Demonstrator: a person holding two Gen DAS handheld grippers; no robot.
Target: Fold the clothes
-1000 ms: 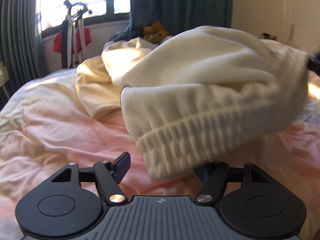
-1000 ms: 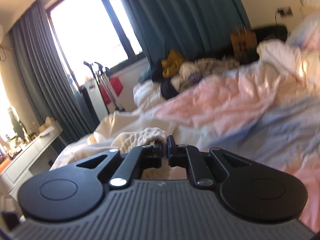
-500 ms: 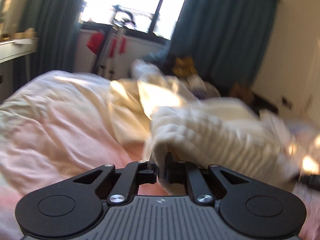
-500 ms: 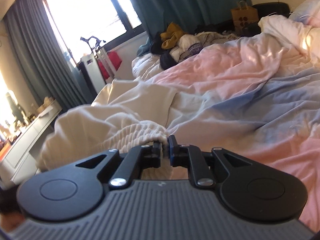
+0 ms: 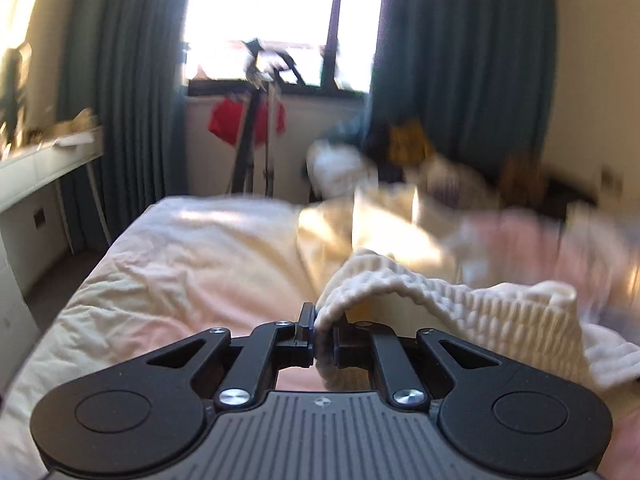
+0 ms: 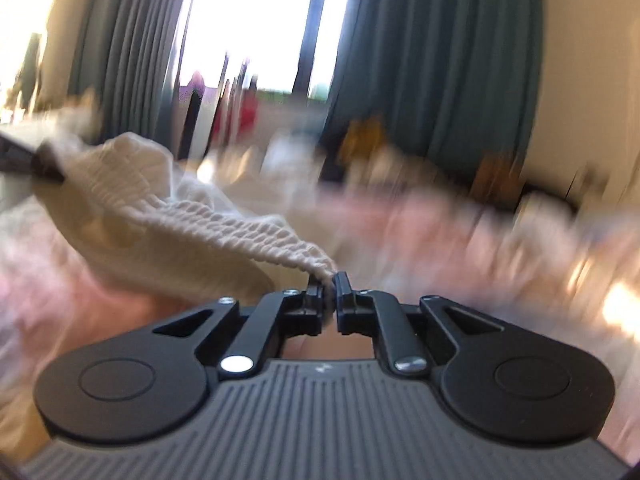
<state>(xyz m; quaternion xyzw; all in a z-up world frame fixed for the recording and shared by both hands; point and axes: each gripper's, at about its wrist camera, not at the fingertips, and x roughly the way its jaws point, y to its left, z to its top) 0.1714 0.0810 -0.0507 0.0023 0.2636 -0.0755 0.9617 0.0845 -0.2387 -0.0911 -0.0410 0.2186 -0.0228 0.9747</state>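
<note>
1. My left gripper (image 5: 323, 334) is clenched on the ribbed edge of the cream sweater (image 5: 460, 308). One second ago its jaws were wide apart and the sweater hung in front of them. Half a second ago they had already pinched the knit.
2. My right gripper (image 6: 329, 296) is also clenched on that same ribbed edge of the sweater (image 6: 192, 220). It was pinching the knit in both earlier pictures too.
3. The ribbed edge now runs stretched from my right jaws up and to the left, over the bed (image 5: 192, 256). At the far left end a dark shape grips it (I think it is my other gripper, but it is too blurry to be sure).
4. Before, the sweater sat bunched just in front of my right jaws. Now it is pulled out long between my two grippers.
5. Both views point more at the window (image 5: 280, 20) and the green curtains (image 5: 460, 60) than before. The right view is very blurry.
6. The red cloth (image 5: 228, 126) hangs below the window.
</note>
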